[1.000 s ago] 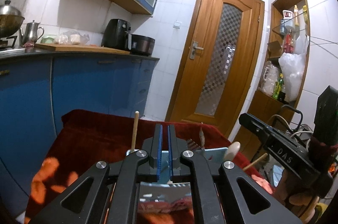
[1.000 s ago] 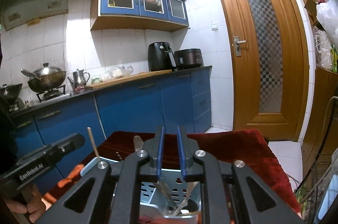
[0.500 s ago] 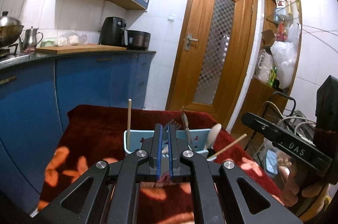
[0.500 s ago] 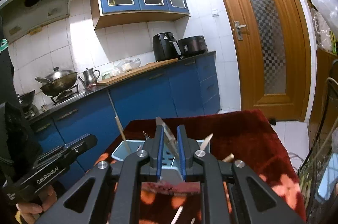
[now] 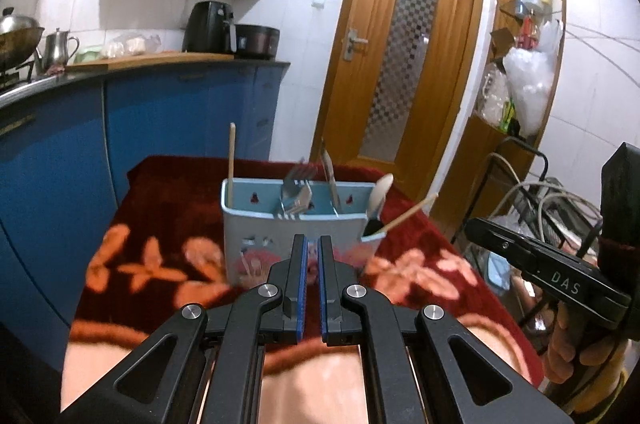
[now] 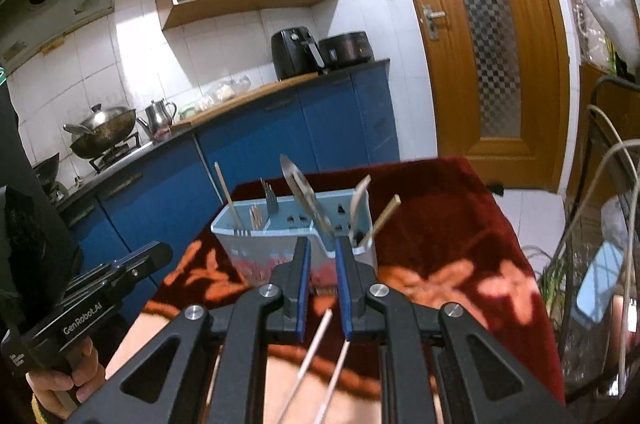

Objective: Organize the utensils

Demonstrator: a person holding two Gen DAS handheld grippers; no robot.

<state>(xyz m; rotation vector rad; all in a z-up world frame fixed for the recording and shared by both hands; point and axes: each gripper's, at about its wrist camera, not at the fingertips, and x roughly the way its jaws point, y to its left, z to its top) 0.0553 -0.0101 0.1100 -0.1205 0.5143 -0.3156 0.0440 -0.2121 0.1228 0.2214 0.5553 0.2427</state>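
A light blue utensil holder (image 5: 280, 236) stands on the red flowered cloth and also shows in the right wrist view (image 6: 280, 240). It holds forks (image 5: 294, 193), a knife (image 6: 306, 201), a white spoon (image 5: 378, 193) and wooden chopsticks (image 5: 231, 159). My left gripper (image 5: 313, 244) is nearly shut and empty, just in front of the holder. My right gripper (image 6: 322, 248) is slightly open and empty, near the holder's right compartment. Two pale chopsticks (image 6: 320, 352) lie on the cloth below the right gripper.
Blue kitchen cabinets (image 5: 160, 119) with a counter run along the left. A wooden door (image 5: 404, 55) stands behind the table. A wire rack with cables (image 5: 552, 199) is at the right. The table's front edge (image 5: 320, 356) is near me.
Both grippers have pulled back and up from the holder, so it now shows whole ahead of them. The two chopsticks on the cloth came into the right wrist view.
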